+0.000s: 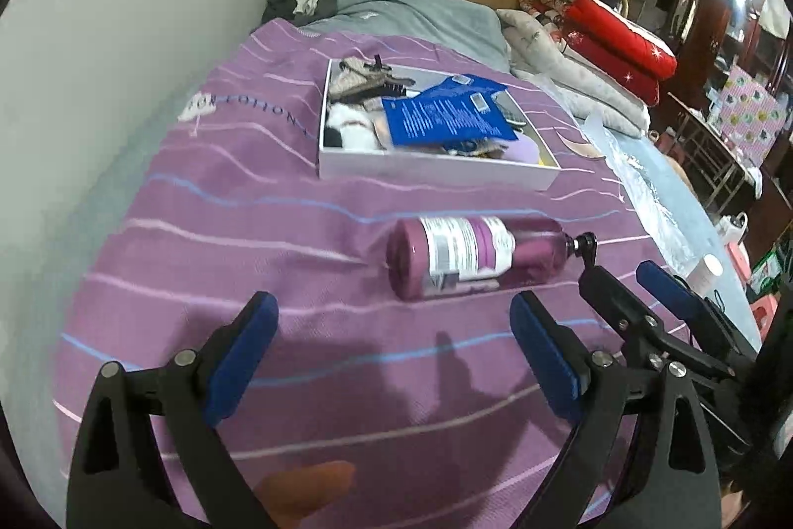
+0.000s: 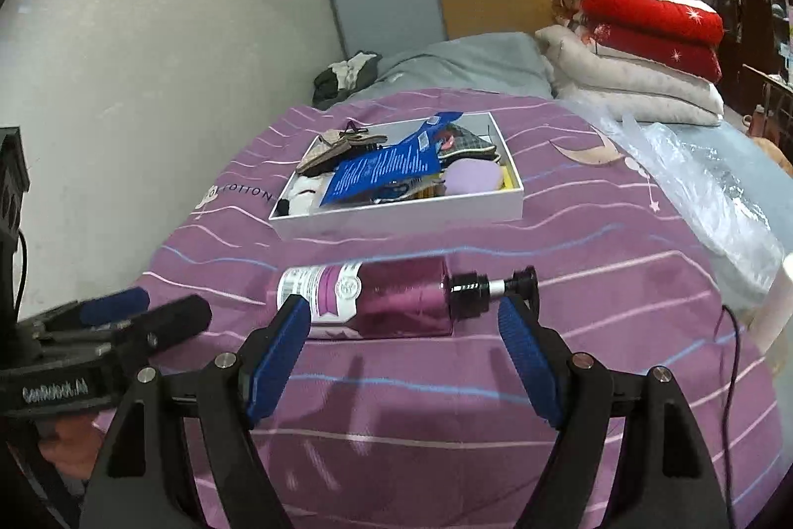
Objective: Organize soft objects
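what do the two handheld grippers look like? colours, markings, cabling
Both match: the left gripper and the right gripper have black angular linkage arms with triangular cut-outs, silver pivot bolts and ribbed blue pads on the fingers. Seen from the right wrist camera, the left gripper's black body carries white lettering, too blurred to read reliably. A thin dark cable trails over the bedspread at the right.

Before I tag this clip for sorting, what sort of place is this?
Most likely a bedroom in a home: a bed under a purple striped cotton sheet, folded red and cream quilts stacked at its head, and a grey pillow.
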{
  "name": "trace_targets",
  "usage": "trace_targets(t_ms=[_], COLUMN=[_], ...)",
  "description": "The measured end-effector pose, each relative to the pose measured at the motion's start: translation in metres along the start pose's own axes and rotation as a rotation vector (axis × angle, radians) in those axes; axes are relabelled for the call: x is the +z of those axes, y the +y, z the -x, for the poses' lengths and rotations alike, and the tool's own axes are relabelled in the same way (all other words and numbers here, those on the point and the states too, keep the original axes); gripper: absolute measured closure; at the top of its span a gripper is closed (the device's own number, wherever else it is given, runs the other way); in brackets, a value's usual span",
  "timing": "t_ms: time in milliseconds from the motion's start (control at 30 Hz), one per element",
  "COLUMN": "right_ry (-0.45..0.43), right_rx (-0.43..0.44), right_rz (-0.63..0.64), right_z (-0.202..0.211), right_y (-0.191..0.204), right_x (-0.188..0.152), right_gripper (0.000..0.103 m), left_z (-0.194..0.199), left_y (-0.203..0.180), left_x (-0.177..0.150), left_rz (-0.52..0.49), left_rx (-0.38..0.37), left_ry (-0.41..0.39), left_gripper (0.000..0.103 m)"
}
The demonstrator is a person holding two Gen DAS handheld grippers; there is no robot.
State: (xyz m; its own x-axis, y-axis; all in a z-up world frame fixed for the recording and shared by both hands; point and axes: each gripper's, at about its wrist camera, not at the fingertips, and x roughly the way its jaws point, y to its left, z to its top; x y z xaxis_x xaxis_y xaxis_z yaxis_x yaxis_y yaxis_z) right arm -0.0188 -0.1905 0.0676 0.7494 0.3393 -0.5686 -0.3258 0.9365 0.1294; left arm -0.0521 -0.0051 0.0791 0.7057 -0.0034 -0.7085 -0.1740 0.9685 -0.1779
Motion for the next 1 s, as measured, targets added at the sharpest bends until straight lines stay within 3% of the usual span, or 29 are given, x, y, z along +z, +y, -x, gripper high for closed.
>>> trace_targets(t_ms=[133,300,600,867,1000], right_ry=[0.019,0.032,0.108,0.137,0.102], right_rx=[-0.033,-0.038,-0.084,-0.127,-0.169], right_rz=[-0.048,-0.093,-0.025,-0.037,-0.034], right_z=[-0.006,-0.009,-0.024,-0.029,-0.022], right_y=[-0.009,-0.018,-0.003,-0.007,-0.006], right_x=[-0.007,-0.008,-0.014,-0.016,-0.017], right_gripper=[0.024,0.024,0.024,0.014,0.01], left_z=[-0.014,-0.02,-0.02,-0.02,-0.018], left_y=[-0.006,-0.003,-0.007,-0.008,-0.009], left_x=[-0.018,-0.018,-0.023,-0.024,-0.024], left_rz=[-0.071,-0.056,-0.084,-0.092,-0.093], left_rx=[0.075,0.054,0.077,0.08,0.078], left_ry=[0.002,0.02,0.004,0.005,-0.002], left_gripper=[0.009,0.009,0.01,0.01,0.01])
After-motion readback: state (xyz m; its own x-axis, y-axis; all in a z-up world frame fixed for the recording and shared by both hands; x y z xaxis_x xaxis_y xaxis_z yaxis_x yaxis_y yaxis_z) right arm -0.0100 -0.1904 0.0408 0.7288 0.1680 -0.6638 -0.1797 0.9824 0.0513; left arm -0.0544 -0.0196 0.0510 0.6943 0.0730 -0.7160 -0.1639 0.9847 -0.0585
